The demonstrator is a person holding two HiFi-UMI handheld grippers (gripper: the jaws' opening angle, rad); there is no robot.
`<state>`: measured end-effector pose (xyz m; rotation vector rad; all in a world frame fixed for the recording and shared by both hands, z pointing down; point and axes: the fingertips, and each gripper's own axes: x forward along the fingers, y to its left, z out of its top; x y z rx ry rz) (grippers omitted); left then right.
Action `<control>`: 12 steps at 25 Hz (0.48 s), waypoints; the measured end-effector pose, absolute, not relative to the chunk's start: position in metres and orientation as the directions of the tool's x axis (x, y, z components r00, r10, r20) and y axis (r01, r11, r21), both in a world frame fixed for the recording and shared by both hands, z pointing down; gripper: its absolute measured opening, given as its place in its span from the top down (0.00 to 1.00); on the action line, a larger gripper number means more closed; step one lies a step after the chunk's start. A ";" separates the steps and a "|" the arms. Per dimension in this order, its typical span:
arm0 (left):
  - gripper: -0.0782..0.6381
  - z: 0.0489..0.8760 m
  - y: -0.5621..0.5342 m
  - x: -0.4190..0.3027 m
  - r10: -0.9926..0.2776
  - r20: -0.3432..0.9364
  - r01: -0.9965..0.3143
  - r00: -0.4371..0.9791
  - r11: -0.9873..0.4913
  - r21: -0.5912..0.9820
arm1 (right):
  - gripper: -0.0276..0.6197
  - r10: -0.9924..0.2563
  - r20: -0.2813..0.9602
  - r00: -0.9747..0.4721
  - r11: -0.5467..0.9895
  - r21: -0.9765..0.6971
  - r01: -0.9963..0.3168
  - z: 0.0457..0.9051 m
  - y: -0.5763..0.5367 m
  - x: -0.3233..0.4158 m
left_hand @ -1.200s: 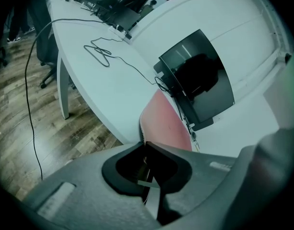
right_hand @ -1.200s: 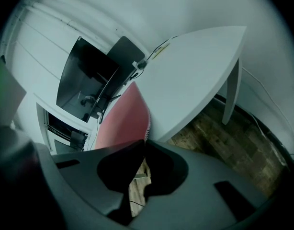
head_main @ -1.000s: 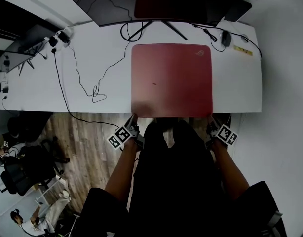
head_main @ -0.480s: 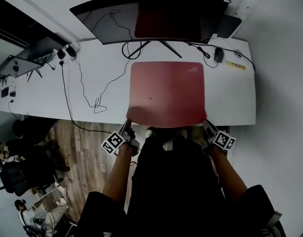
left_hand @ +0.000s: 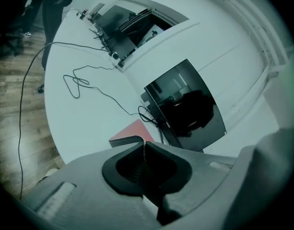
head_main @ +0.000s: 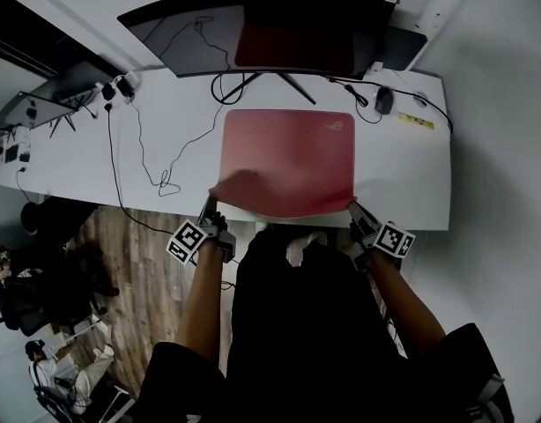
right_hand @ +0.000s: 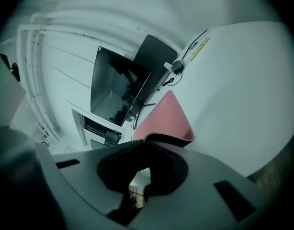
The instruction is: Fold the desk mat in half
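red desk mat (head_main: pixel 288 152) lies on white desk (head_main: pixel 403 174) before curved monitor (head_main: pixel 262 16), near edge raised off desk. left gripper (head_main: pixel 209 208) pinched tight on near-left corner, right gripper (head_main: pixel 352 208) pinched tight on near-right corner. far edge flat. black cable (head_main: pixel 163 181) loops left of mat

Red desk mat (head_main: pixel 288 152); white desk (head_main: pixel 403 174); black monitor (head_main: pixel 279 20).
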<state>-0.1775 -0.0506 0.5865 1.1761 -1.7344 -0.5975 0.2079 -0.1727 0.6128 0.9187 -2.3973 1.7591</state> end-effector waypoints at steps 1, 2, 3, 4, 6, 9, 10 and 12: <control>0.85 0.585 -0.055 -0.178 -0.900 0.422 -0.455 -0.112 0.424 0.783 | 0.93 -0.439 0.355 -0.825 0.177 -0.866 -0.467 0.612 -0.175 0.208; 0.85 0.584 -0.058 -0.180 -0.899 0.423 -0.459 -0.110 0.423 0.781 | 0.93 -0.445 0.354 -0.823 0.163 -0.871 -0.463 0.611 -0.177 0.208; 0.85 0.583 -0.062 -0.182 -0.900 0.423 -0.459 -0.108 0.423 0.782 | 0.93 -0.453 0.353 -0.818 0.147 -0.876 -0.460 0.610 -0.180 0.208; 0.85 0.582 -0.065 -0.184 -0.901 0.421 -0.456 -0.107 0.421 0.784 | 0.93 -0.463 0.350 -0.814 0.136 -0.880 -0.455 0.608 -0.184 0.207; 0.85 0.581 -0.073 -0.190 -0.905 0.412 -0.438 -0.108 0.415 0.797 | 0.93 -0.479 0.330 -0.813 0.143 -0.885 -0.444 0.605 -0.194 0.203; 0.85 0.582 -0.085 -0.194 -0.908 0.406 -0.425 -0.100 0.408 0.808 | 0.93 -0.500 0.330 -0.801 0.144 -0.880 -0.453 0.602 -0.208 0.201; 0.85 0.582 -0.091 -0.193 -0.908 0.408 -0.433 -0.089 0.405 0.805 | 0.93 -0.509 0.334 -0.793 0.138 -0.878 -0.458 0.600 -0.213 0.201; 0.85 0.580 -0.103 -0.193 -0.908 0.414 -0.456 -0.068 0.397 0.797 | 0.93 -0.527 0.338 -0.780 0.130 -0.874 -0.467 0.598 -0.223 0.199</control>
